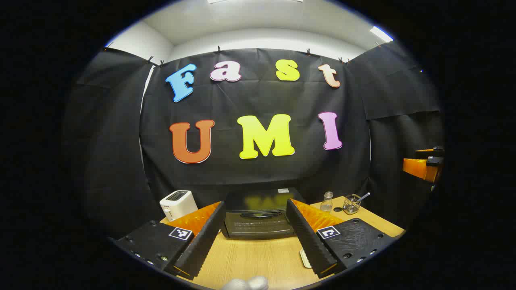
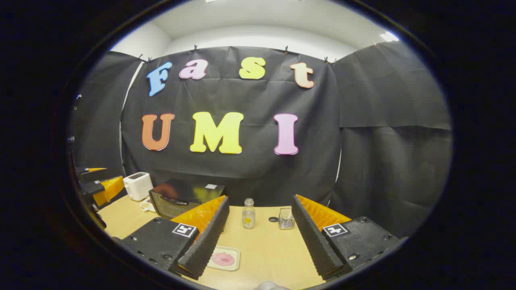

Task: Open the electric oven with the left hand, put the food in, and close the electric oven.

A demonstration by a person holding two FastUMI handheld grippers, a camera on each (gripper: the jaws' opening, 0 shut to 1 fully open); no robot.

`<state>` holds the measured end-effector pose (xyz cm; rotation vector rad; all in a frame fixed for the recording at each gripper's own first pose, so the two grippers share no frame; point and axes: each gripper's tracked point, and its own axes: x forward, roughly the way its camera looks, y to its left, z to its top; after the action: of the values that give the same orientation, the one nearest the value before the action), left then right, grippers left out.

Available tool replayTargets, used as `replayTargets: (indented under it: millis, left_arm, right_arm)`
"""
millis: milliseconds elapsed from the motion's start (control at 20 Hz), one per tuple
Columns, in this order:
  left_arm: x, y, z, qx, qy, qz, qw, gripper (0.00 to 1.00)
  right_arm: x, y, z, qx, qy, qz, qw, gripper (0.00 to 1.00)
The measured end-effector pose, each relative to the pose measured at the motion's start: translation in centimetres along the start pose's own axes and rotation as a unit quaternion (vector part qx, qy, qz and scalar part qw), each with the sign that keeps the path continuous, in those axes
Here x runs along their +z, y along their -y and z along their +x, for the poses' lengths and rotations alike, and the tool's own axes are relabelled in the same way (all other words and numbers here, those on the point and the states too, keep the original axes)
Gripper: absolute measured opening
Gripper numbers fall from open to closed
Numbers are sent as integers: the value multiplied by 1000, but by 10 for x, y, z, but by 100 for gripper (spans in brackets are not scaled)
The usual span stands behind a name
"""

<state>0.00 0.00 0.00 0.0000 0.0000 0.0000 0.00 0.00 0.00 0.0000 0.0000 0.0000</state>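
A black electric oven (image 1: 260,217) stands at the back of the wooden table, door closed, its handle facing me. In the left gripper view it lies straight ahead, between the fingers of my open left gripper (image 1: 254,237), still some way off. In the right gripper view the oven (image 2: 181,199) sits at the left, behind my open right gripper (image 2: 258,237). A small white tray (image 2: 224,258) with a pink piece of food (image 2: 223,259) lies on the table just by the right gripper's left finger. Its edge (image 1: 304,257) peeks out beside the left gripper's right finger.
A white toaster (image 1: 177,203) stands left of the oven. To its right are a small glass bottle (image 2: 248,214), a wire holder (image 2: 286,219) and a dark lid (image 2: 273,219). The other gripper (image 2: 98,183) shows at the far left edge; likewise an orange gripper (image 1: 423,165) at far right.
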Motion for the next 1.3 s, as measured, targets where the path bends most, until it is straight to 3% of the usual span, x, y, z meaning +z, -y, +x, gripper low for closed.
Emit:
replayTargets:
  millis: [700, 1000, 1300]
  left_arm:
    - [-6, 3, 29, 2, 0, 1, 1000, 96]
    - [-14, 10, 83, -6, 2, -1, 1000, 96]
    - [-42, 20, 151, -14, -16, -9, 1000, 97]
  right_arm:
    - [-7, 0, 18, 2, -10, 1, 1000, 97]
    - [-16, 6, 17, -11, -27, 6, 1000, 96]
    - [-28, 33, 2, -56, -56, 9, 997, 96]
